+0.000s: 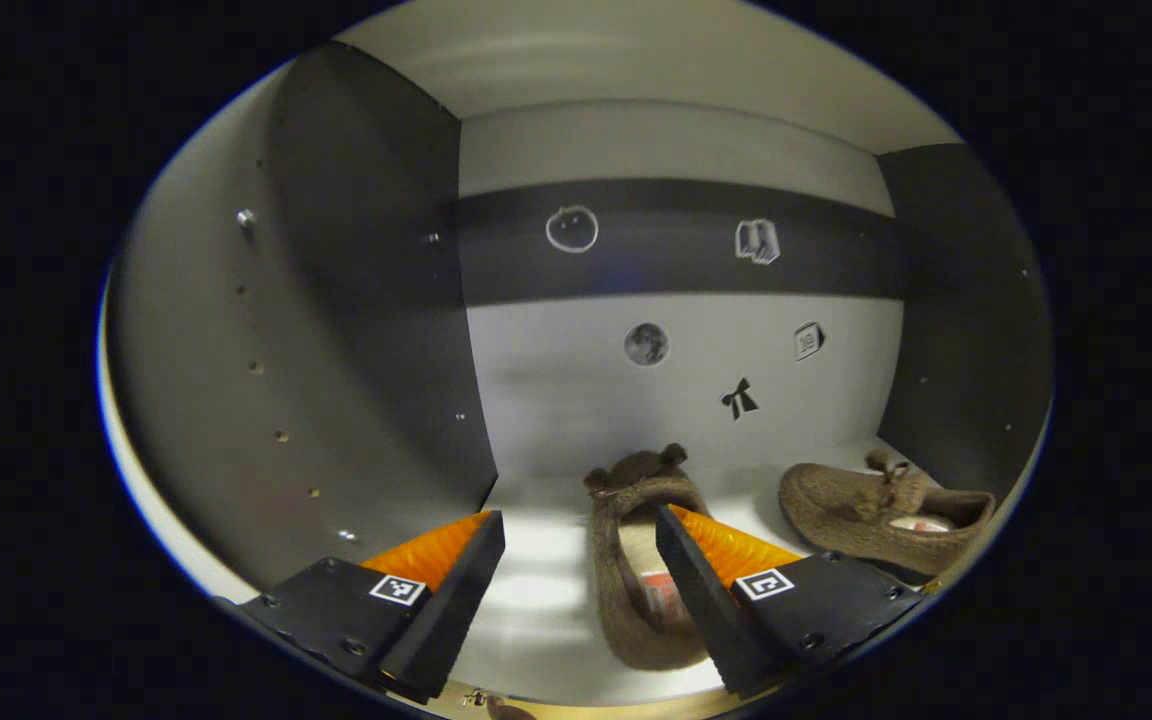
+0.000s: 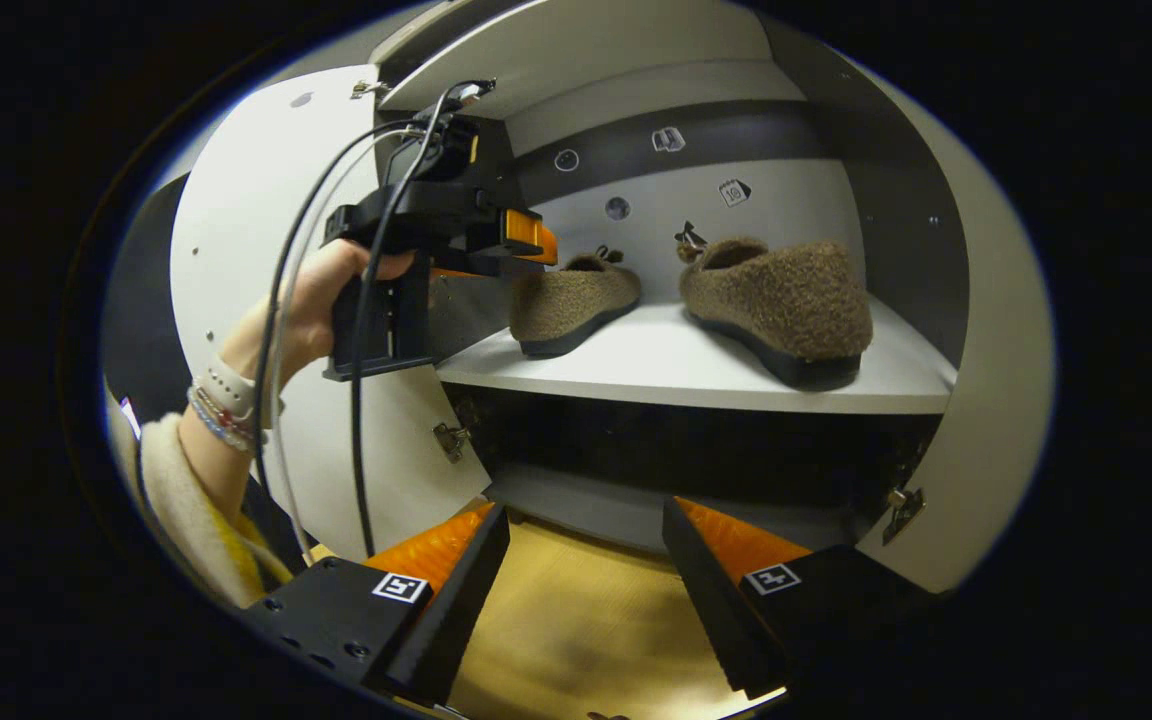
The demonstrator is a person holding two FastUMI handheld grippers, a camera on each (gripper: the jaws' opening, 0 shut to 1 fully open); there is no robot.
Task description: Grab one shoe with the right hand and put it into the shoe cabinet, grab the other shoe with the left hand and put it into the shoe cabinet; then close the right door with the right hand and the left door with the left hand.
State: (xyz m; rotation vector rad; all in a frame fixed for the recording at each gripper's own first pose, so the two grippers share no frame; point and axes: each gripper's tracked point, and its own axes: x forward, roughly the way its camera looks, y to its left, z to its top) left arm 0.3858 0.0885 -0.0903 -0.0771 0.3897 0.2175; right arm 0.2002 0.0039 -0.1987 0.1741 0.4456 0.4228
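Both shoes [image 2: 576,300] [image 2: 781,300] are sitting side by side on the cabinet shelf [image 2: 676,365]. The left gripper [image 1: 581,525] is hanging released over one shoe; the right gripper [image 2: 586,520] is waiting released, low before the cabinet.

both shoes are sitting on the shelf [image 2: 676,370] inside the shoe cabinet [image 2: 986,330]. seen from the right gripper view, the left shoe [image 2: 571,300] is lying left of the right shoe [image 2: 786,300], apart from it. the left gripper [image 2: 526,235] is hanging at the shelf's left edge, beside the left shoe. the left door [image 2: 256,250] is standing open, left of the shelf.
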